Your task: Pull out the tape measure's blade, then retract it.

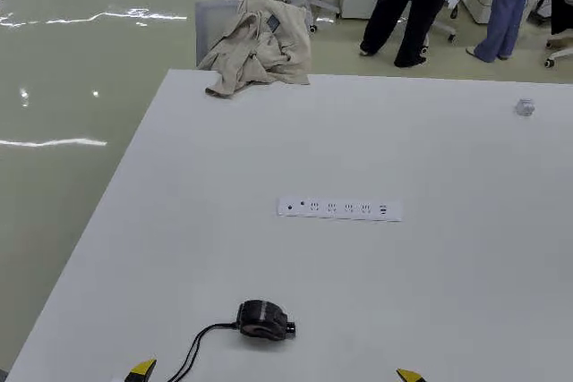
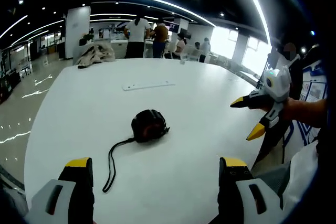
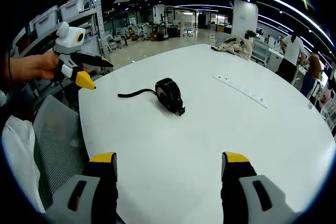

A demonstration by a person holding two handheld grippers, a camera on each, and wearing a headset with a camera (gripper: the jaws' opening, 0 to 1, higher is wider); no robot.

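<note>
Left gripper [image 2: 156, 167] and right gripper [image 3: 169, 158] both spread wide, nothing held, flanking the black tape measure [image 1: 262, 319] lying near the front edge of the worktop [image 1: 403, 149], wrist strap [image 1: 191, 352] trailing left. We would clamp its body with the left and pinch the blade hook [image 1: 290, 329], seemingly facing right, pulling level and easing it back. White worktop also carries a power strip [image 1: 339, 209] and beige jacket [image 1: 258, 46]; glossy floor [image 1: 63, 60], people [image 1: 407, 6] standing beyond.

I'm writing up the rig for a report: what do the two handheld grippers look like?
Both match: the left gripper and right gripper have white bodies, black jaws ending in yellow tips, and grey jaw bases with dark slots.
</note>
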